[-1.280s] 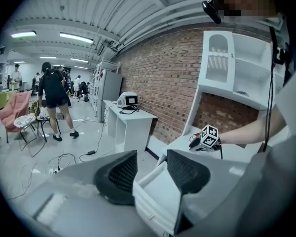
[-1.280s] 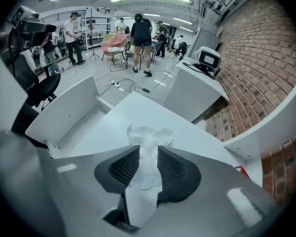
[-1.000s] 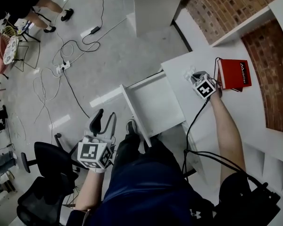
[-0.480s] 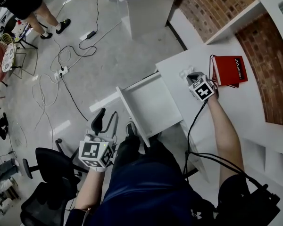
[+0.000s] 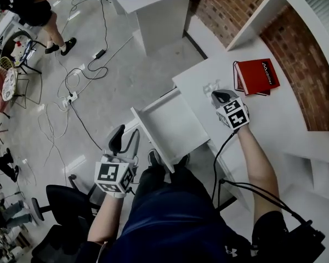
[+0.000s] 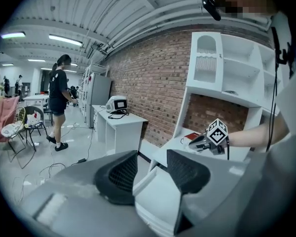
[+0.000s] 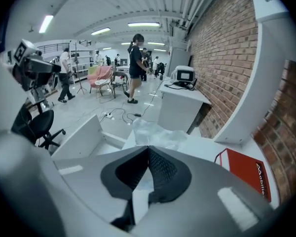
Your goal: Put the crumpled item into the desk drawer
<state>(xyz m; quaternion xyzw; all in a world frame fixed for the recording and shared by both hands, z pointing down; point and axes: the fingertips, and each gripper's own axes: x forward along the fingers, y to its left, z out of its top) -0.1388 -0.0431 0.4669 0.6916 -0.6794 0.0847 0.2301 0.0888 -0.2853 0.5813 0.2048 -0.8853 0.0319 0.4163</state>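
The crumpled item is a wad of clear plastic film; it hangs from my right gripper, which is shut on its near edge. In the head view the same plastic shows just beyond the right gripper, over the white desk top. The open white drawer juts out left of that gripper, with nothing seen inside. My left gripper is held open over the floor, left of the drawer. Its view looks across the drawer's corner, with nothing between its fingers.
A red book lies on the desk behind the right gripper. White shelving stands against the brick wall. A black office chair is near my left side. Cables trail over the floor, and a person walks farther off.
My right gripper has lifted off the desk with the plastic and drawn away from the red book. My left gripper has shifted slightly.
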